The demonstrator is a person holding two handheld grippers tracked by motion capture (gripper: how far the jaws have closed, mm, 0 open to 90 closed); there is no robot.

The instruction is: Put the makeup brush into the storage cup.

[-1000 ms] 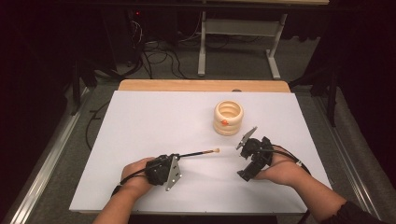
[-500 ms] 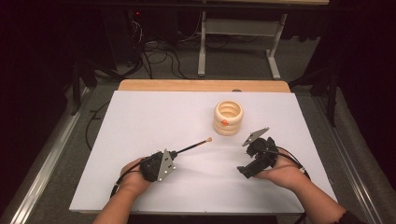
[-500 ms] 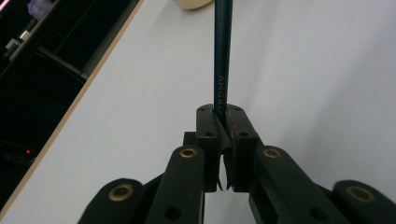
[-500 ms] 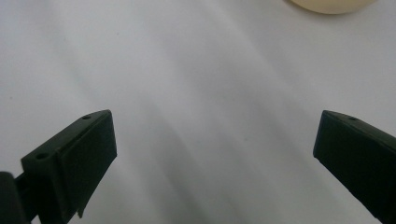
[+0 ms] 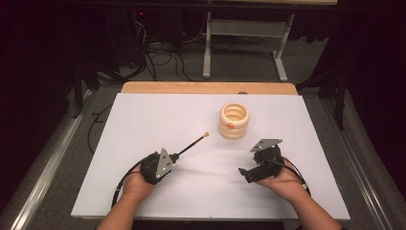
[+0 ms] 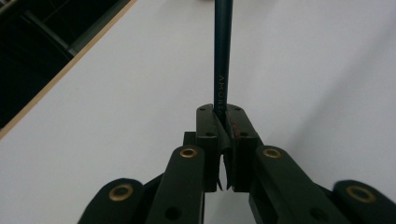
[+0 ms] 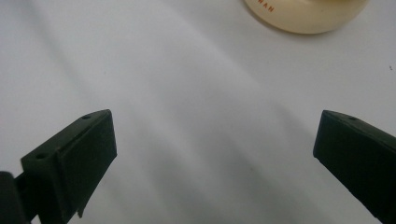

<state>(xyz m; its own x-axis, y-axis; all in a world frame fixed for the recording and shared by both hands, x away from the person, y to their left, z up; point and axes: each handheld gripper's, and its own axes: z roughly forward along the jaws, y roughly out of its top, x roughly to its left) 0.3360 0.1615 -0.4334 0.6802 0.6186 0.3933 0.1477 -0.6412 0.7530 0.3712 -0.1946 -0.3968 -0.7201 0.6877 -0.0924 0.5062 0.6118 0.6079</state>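
Note:
A dark slim pencil (image 5: 191,143) with a pale tip points away and to the right over the white table (image 5: 143,120). My left gripper (image 5: 174,155) is shut on its near end. In the left gripper view the pencil shaft (image 6: 222,56) runs straight up from between the closed jaws of the left gripper (image 6: 224,126). A cream ringed holder (image 5: 234,120) with a small orange mark stands right of centre. My right gripper (image 5: 250,162) hovers in front of the holder, open with nothing between its jaws. In the right gripper view the right gripper (image 7: 215,154) stands wide apart over bare table, the holder's base (image 7: 303,16) at the top.
A wooden strip (image 5: 206,87) borders the table's far edge. Beyond it are dark floor, cables (image 5: 163,57) and the legs of a metal stand (image 5: 207,48). Metal rails run along both sides of the table.
The left gripper has shifted left with the pencil, whose tip has swung away from me. The right gripper has sunk a little toward the table, still open.

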